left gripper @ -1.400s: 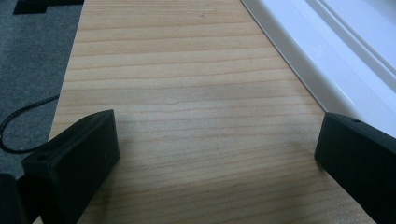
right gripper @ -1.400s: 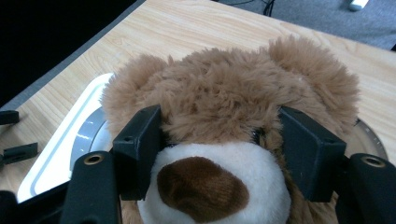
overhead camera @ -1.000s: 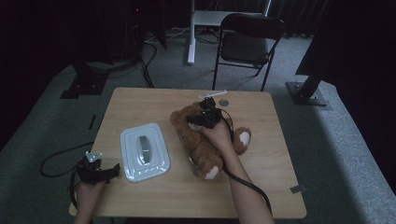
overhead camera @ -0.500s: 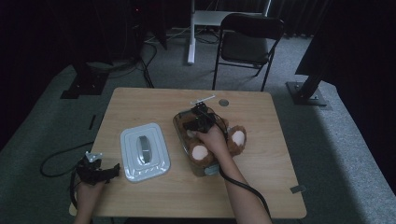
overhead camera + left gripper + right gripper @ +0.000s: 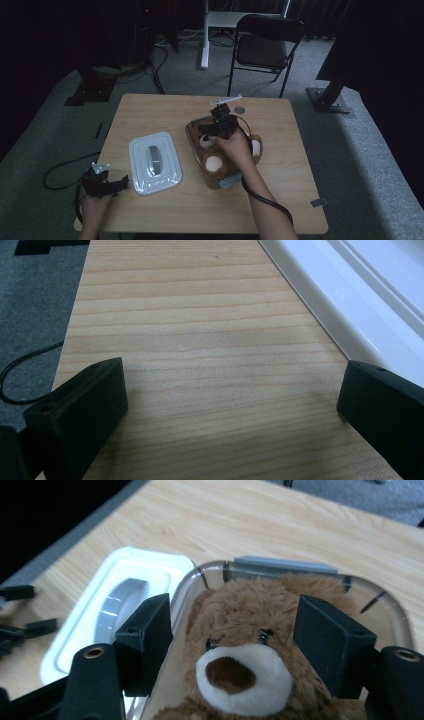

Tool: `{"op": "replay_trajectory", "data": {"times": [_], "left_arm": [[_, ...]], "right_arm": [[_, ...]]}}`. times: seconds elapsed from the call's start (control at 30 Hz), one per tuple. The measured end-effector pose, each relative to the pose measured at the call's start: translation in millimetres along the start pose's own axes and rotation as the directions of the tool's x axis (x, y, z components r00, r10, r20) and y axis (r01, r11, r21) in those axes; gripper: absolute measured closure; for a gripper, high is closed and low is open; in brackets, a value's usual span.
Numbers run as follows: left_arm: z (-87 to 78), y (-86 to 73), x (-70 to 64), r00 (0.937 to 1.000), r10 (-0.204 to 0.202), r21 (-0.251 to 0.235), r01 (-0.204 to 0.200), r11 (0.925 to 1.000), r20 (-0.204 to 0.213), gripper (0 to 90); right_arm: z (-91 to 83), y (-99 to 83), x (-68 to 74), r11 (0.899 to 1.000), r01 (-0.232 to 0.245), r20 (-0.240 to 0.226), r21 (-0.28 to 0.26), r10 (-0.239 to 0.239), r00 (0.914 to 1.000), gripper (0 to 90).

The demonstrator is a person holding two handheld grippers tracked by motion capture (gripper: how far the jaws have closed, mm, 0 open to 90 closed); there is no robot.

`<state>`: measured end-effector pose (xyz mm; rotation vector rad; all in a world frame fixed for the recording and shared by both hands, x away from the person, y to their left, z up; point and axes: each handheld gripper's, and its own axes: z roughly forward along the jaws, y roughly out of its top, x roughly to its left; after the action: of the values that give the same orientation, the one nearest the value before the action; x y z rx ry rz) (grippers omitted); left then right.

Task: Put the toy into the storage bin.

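Observation:
A brown teddy bear (image 5: 214, 162) lies face up inside a clear plastic container (image 5: 192, 131) at the middle of the wooden table (image 5: 280, 200). My right gripper (image 5: 209, 132) hovers over its head. In the right gripper view the jaws stand open on either side of the bear's face (image 5: 240, 625), my right gripper (image 5: 235, 630) close above the muzzle, and the container rim (image 5: 285, 564) curves behind. The container's white lid (image 5: 155, 162) lies on the table to the left. My left gripper (image 5: 117, 182) rests open at the table's front left, beside the lid edge (image 5: 350, 305), with only bare wood between its jaws (image 5: 232, 395).
A small round dark disc (image 5: 240, 109) and a thin white stick (image 5: 226, 101) lie near the table's far edge. A folding chair (image 5: 265, 45) stands beyond the table. A black cable (image 5: 60, 172) trails off the left side onto grey carpet.
The bear went from lying on the table into the clear container, carried left and nearer by my right gripper. My left gripper stayed put.

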<state>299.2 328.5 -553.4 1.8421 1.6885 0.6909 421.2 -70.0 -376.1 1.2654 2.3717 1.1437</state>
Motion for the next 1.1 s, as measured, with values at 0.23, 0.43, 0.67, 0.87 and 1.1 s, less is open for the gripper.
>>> {"op": "replay_trajectory", "data": {"times": [0.23, 0.43, 0.67, 0.87, 1.1], "left_arm": [[0.1, 0.0, 0.0, 1.0000, 0.000, -0.001, 0.000, 1.0000, 0.000, 0.6], [0.1, 0.0, 0.0, 1.0000, 0.000, -0.001, 0.000, 1.0000, 0.000, 0.6], [0.0, 0.1, 0.0, 1.0000, 0.000, 0.000, 0.000, 1.0000, 0.000, 0.6], [0.0, 0.1, 0.1, 1.0000, 0.001, 0.000, -0.001, 1.0000, 0.000, 0.6], [-0.1, 0.0, 0.0, 1.0000, 0.000, 0.001, 0.000, 1.0000, 0.000, 0.6]], "right_arm": [[-39.3, -4.1, -13.2, 0.997, -0.018, -0.034, -0.075, 0.015, 0.9993, 30.6], [-72.5, -15.3, -23.2, 0.992, -0.014, -0.054, -0.128, 0.007, 0.9985, 30.6], [-95.4, -33.7, -28.6, 0.988, 0.010, -0.039, -0.151, -0.016, 0.9991, 30.8], [-108.8, -55.1, -32.3, 0.987, 0.014, -0.043, -0.157, -0.022, 0.9988, 32.4], [-123.6, -80.3, -40.6, 0.983, -0.001, -0.043, -0.185, -0.007, 0.9991, 37.3]]}}
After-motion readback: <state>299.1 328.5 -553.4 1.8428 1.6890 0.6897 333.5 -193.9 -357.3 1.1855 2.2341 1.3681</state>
